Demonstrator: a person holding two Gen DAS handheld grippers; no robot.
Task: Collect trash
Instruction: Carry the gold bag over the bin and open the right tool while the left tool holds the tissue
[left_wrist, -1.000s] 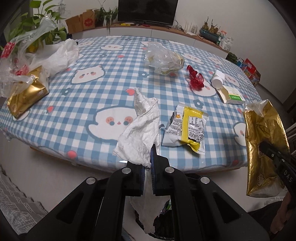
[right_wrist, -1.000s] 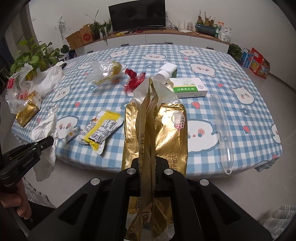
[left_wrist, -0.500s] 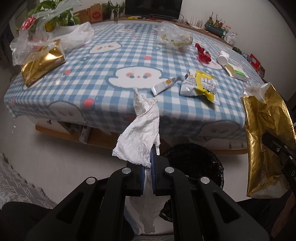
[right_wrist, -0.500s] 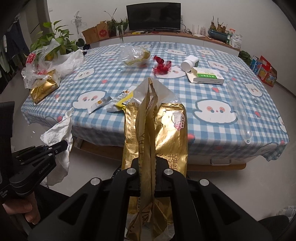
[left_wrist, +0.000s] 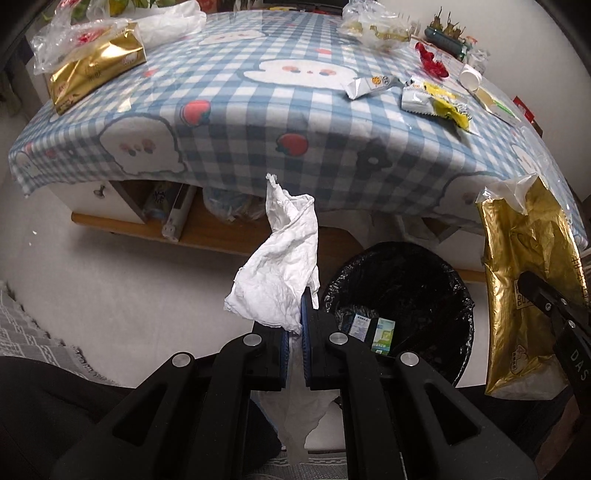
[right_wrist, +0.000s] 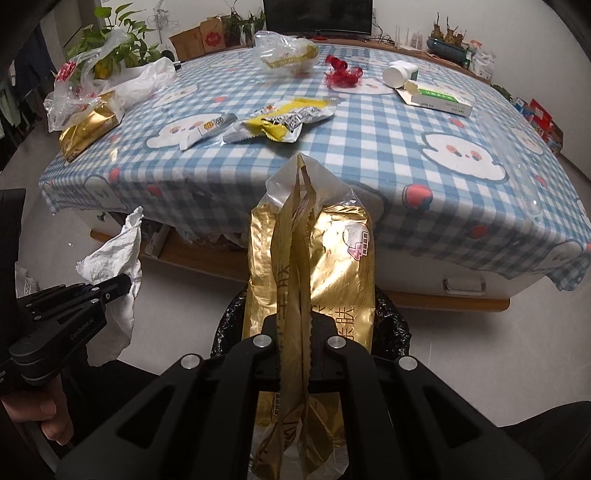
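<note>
Both grippers have come down from the table to the black-lined trash bin (left_wrist: 402, 291). The left gripper (left_wrist: 294, 325) is closed on a crumpled white tissue (left_wrist: 280, 273) just beside the bin; the right gripper (right_wrist: 295, 325) pinches a shiny gold wrapper (right_wrist: 332, 266) above it. Wrappers remain on the checkered table (left_wrist: 258, 122) beyond.

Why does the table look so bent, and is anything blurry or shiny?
Left wrist view: the fisheye lens bows the checked tablecloth, corners go black, far clutter smears. Right wrist view: the same curving, with glare on the gold bag and a soft foreground.
</note>
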